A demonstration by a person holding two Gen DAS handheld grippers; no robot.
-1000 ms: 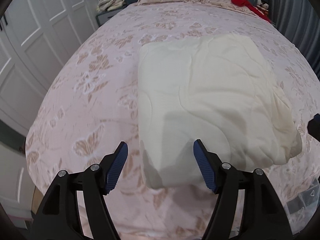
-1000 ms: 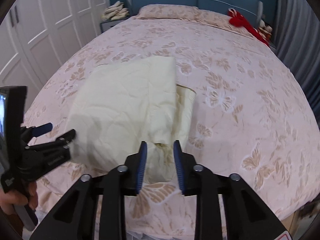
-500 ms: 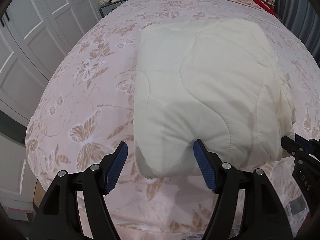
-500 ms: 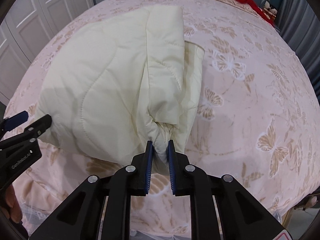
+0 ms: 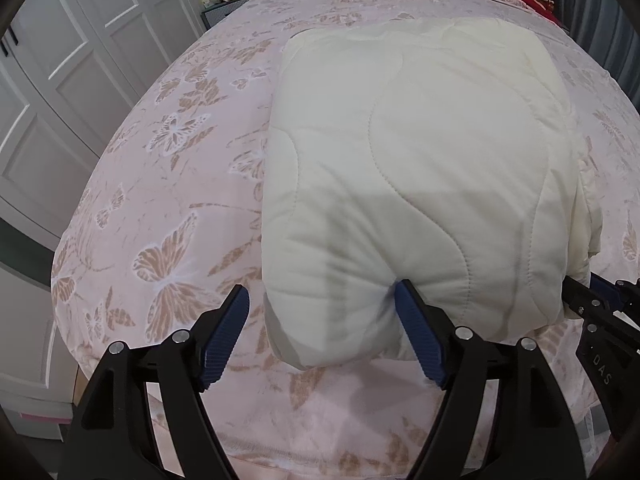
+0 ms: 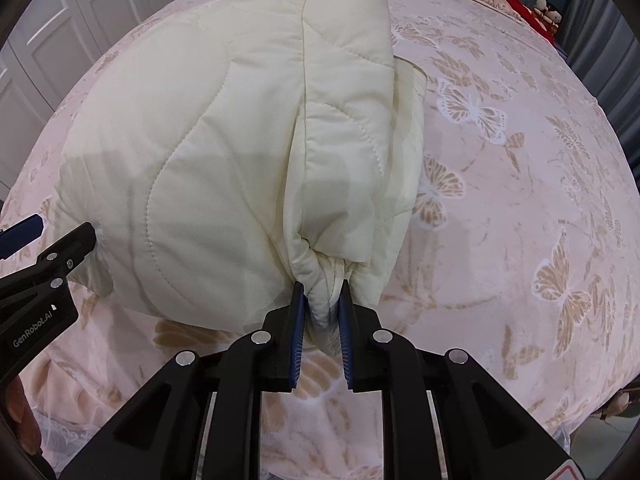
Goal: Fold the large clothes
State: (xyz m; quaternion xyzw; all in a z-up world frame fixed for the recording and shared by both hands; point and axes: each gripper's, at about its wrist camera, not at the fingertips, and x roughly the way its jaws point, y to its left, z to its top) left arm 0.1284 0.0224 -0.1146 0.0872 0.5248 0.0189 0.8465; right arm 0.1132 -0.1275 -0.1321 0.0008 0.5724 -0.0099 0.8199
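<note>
Cream quilted garment [image 5: 420,168] lies folded near the foot edge of the bed [image 5: 168,184]. Right claw [image 6: 322,320] clamped on its bunched near corner. Left claw [image 5: 320,332] spread wide, near-left corner between the pads; one pad appears to touch the fabric.

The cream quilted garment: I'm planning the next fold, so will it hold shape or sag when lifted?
The cream quilted garment probably sags: it bunches where the right gripper pinches it. Puffy stitched padding suggests lightness and springy folds. The left gripper is open.
</note>
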